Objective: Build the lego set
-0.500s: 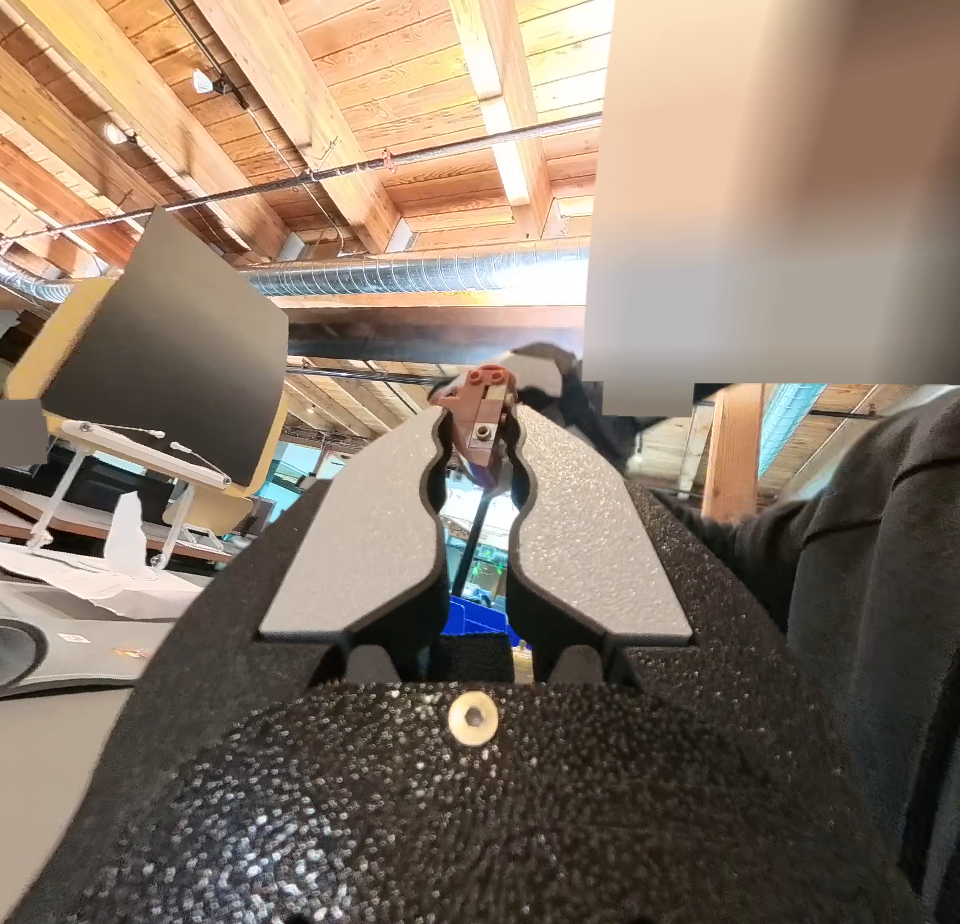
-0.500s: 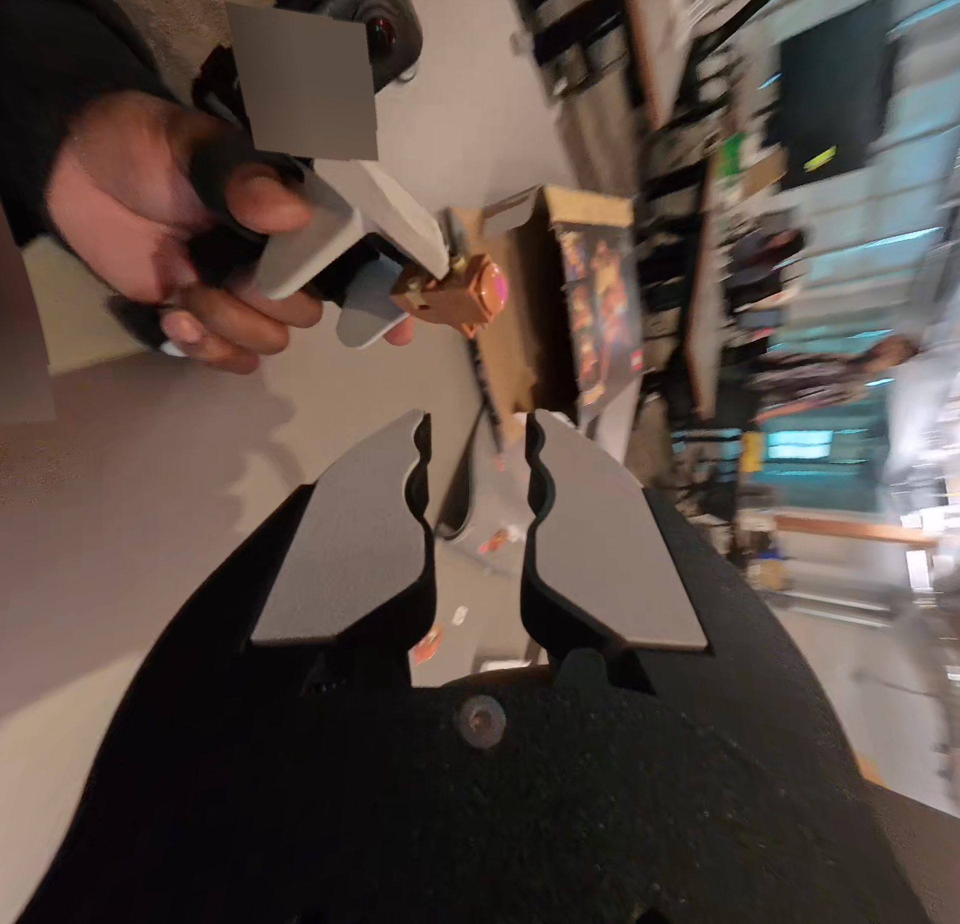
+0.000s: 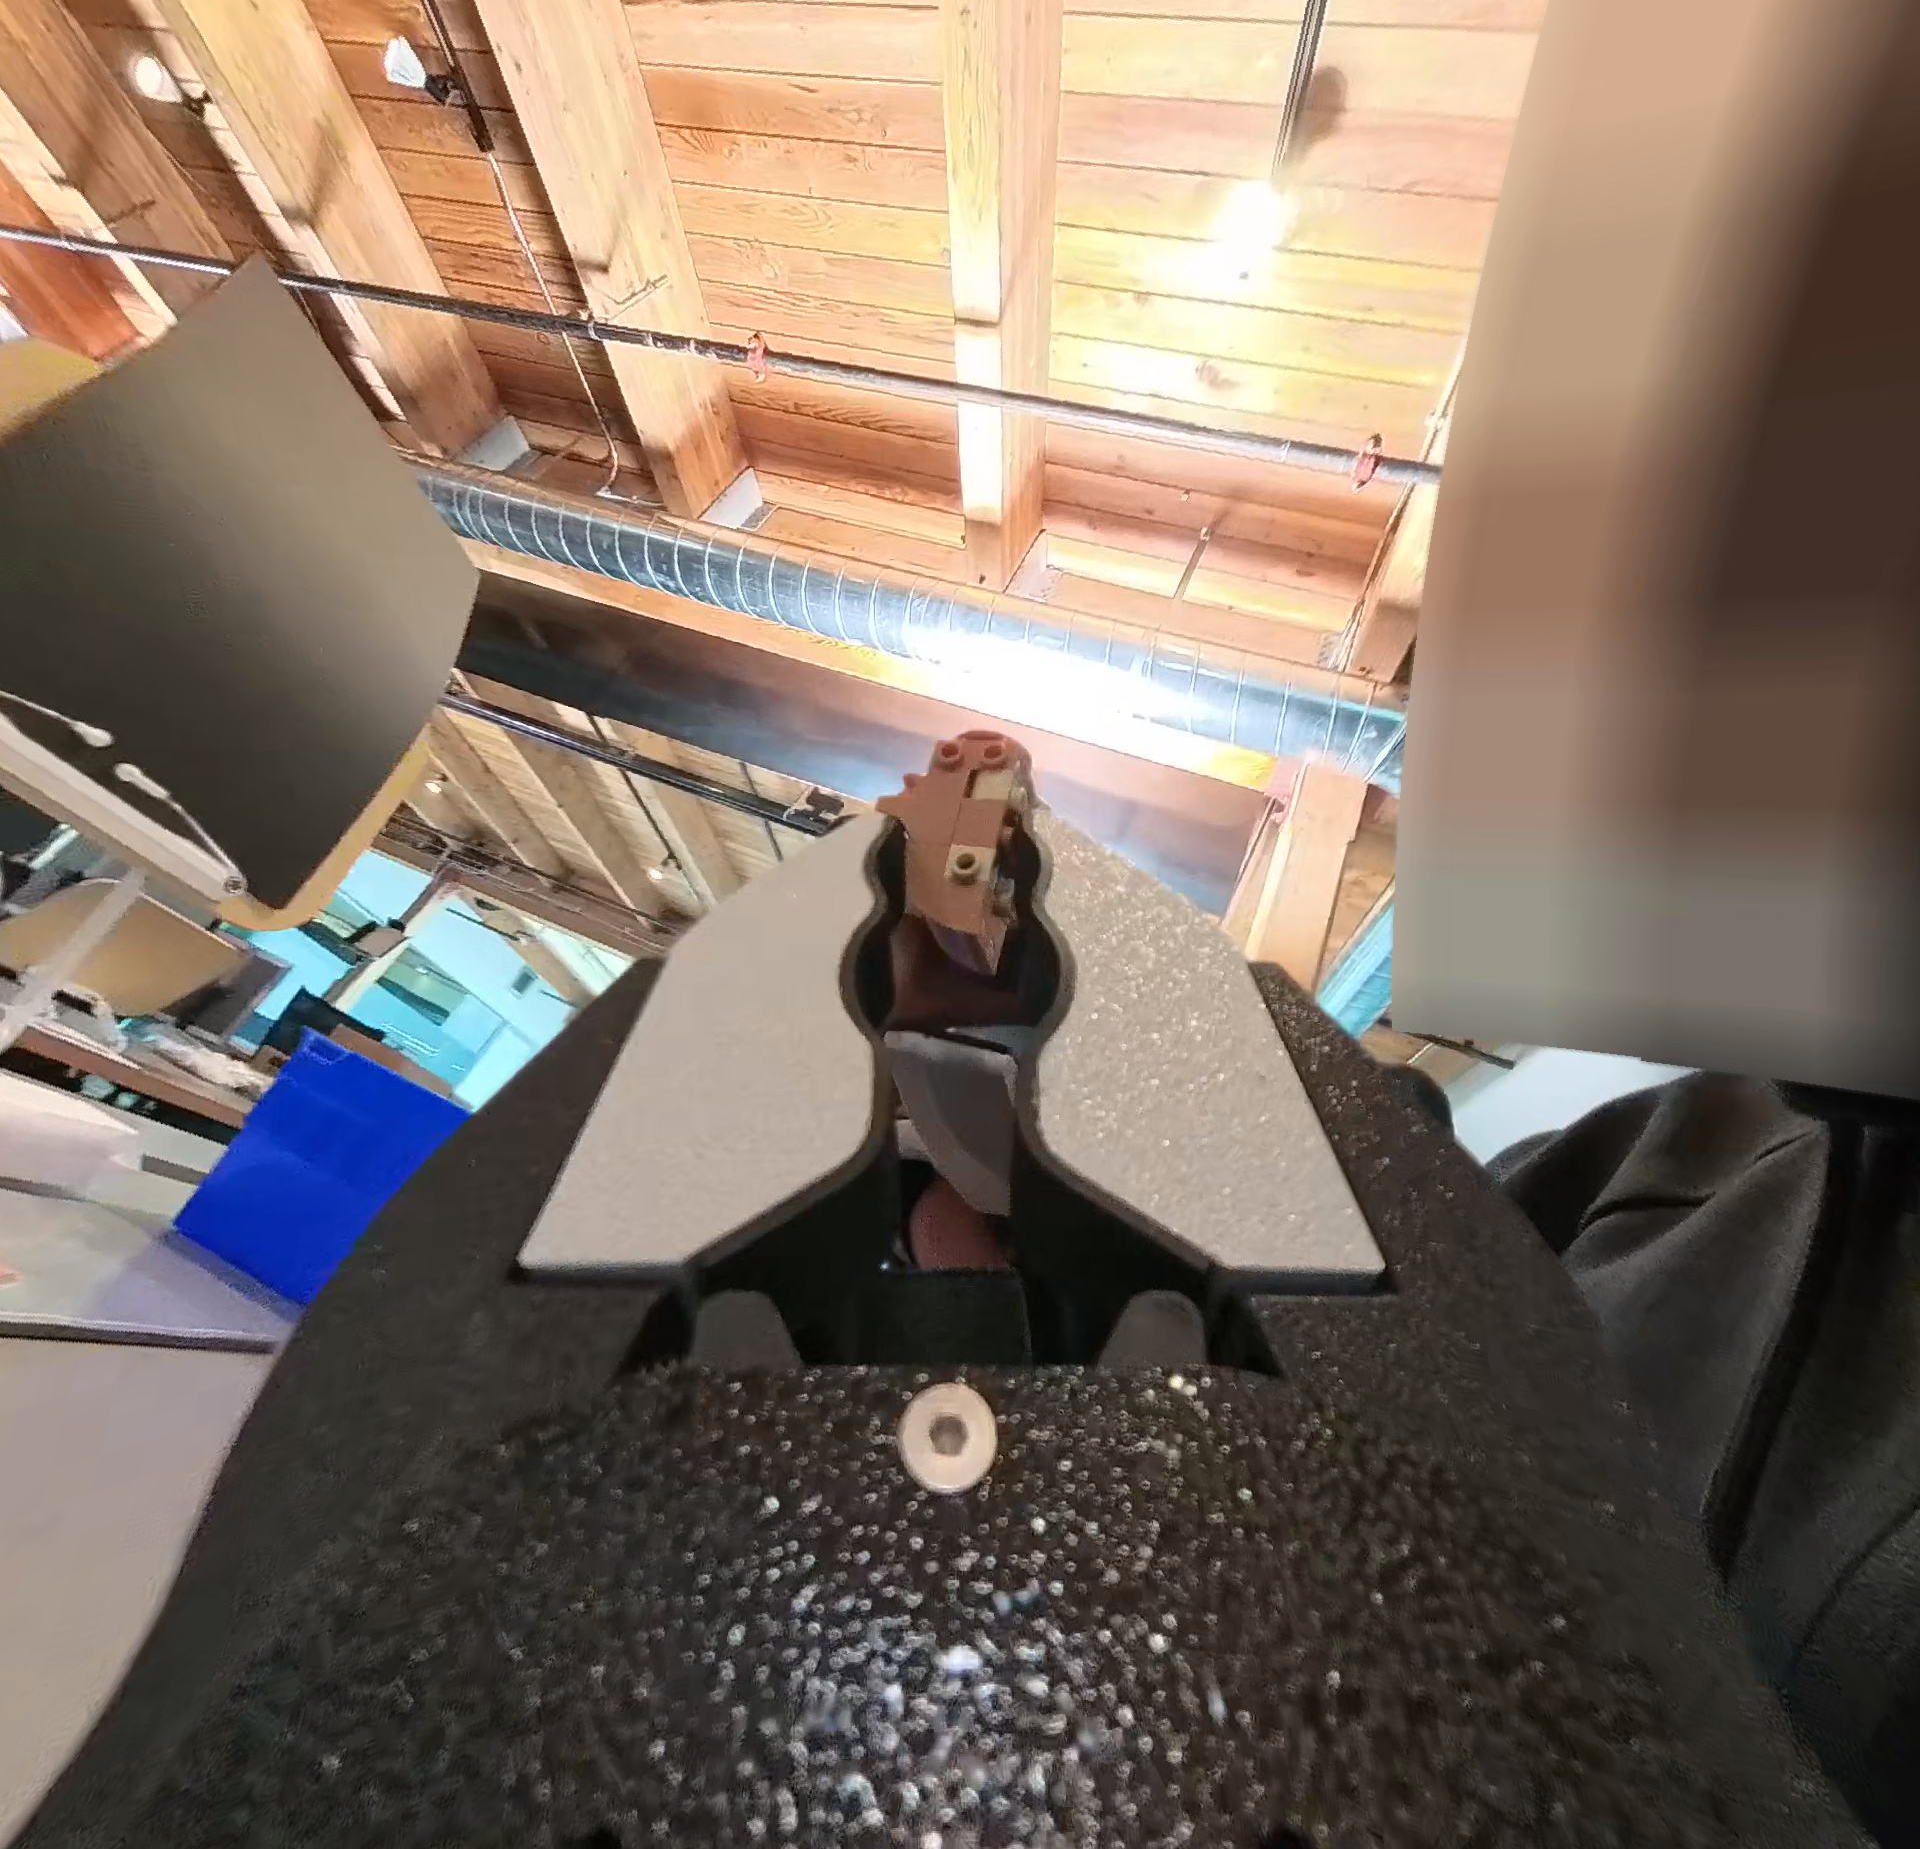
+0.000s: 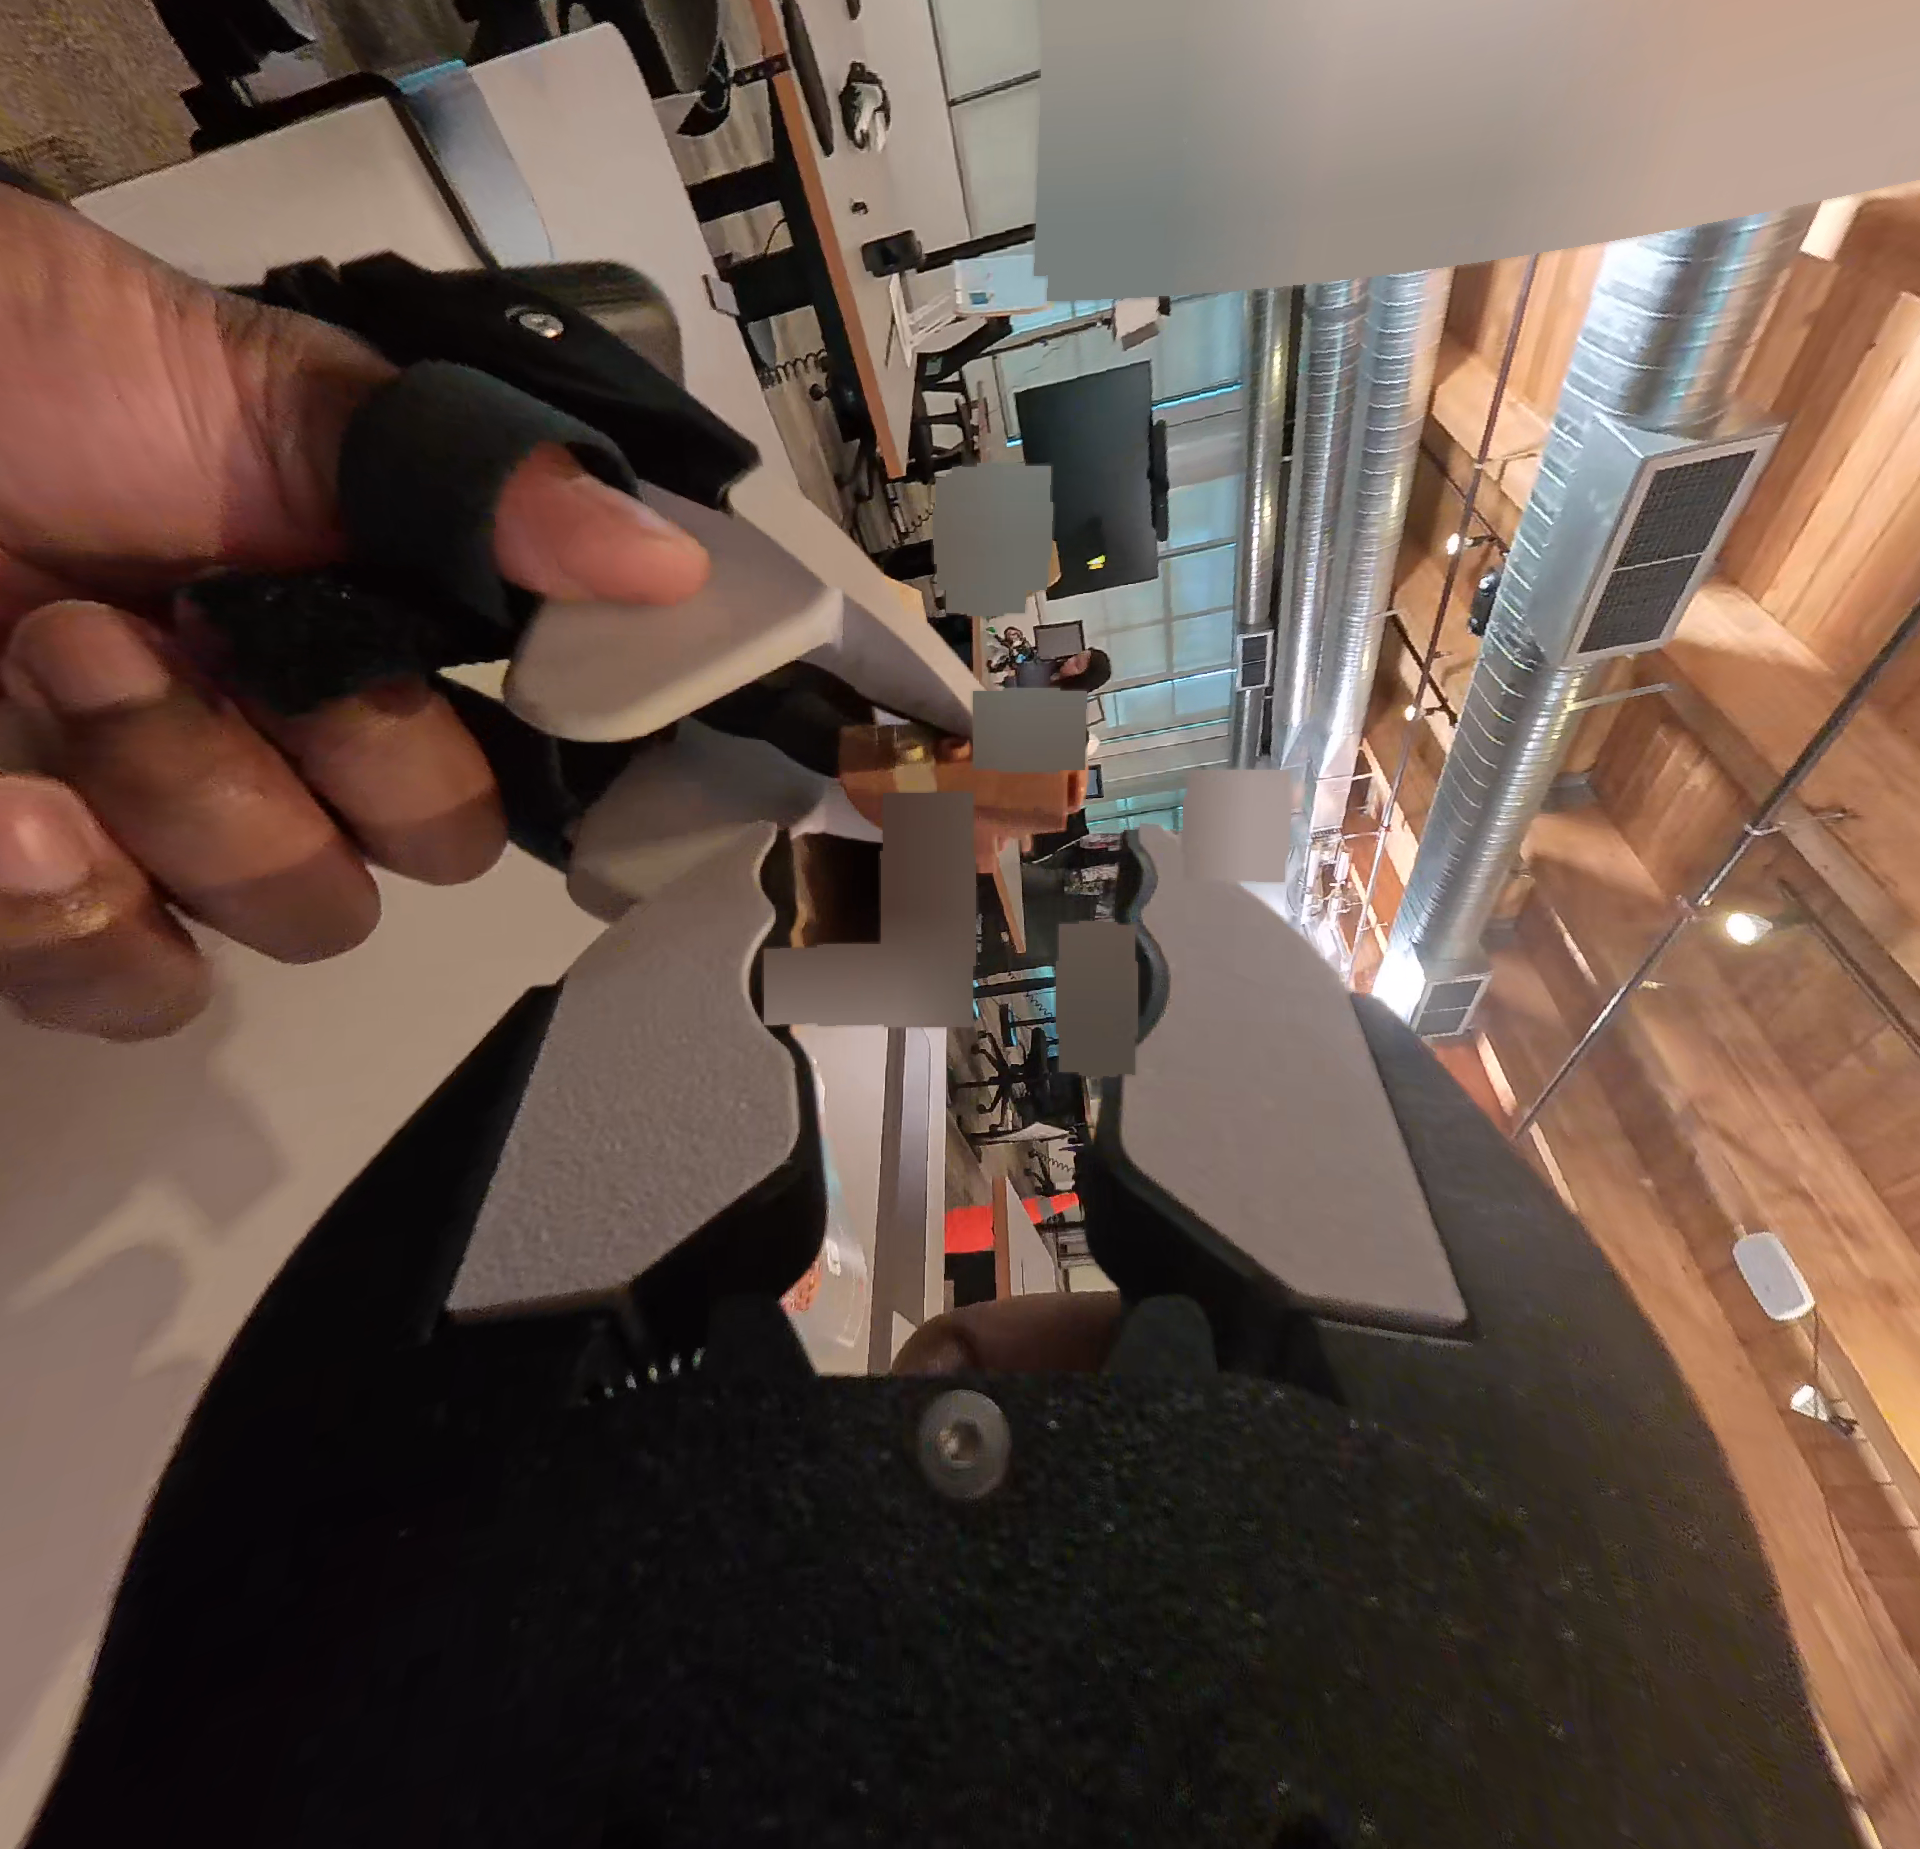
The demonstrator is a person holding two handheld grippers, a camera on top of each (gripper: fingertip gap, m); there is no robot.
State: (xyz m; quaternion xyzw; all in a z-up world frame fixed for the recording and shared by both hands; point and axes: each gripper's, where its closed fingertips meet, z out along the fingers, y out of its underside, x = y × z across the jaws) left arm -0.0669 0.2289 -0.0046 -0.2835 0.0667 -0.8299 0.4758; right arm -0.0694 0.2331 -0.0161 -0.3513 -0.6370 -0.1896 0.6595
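left jaws: nearly closed, both pads pressed on a small brown brick assembly (image 3: 961, 849); left gripper (image 3: 956, 864) pointed up toward the wooden ceiling (image 3: 1091, 241)
brick position: clamped at the fingertips, studded end poking out past the tips, lower end sunk between the pads
brick long axis: ran roughly along the left fingers, tilted slightly
right jaws: wide apart, nothing between the pads; right gripper (image 4: 951, 926) empty
brick vs right jaws: in the right wrist view the brick assembly (image 4: 1029, 786) sat just beyond the right fingertips, above and slightly left of the gap's centre, lying crosswise to the right fingers; free end pointed right
contact: right pads apart from the brick, none touching
nearer gripper: left, already on it; left gripper (image 4: 883, 750) entered from upper left, hand (image 4: 208, 604) around its handle
surroundings: metal duct (image 3: 831, 594), blue bin (image 3: 312, 1155), dark sleeve (image 3: 1714, 1280), grey tabletop (image 4: 156, 1124)
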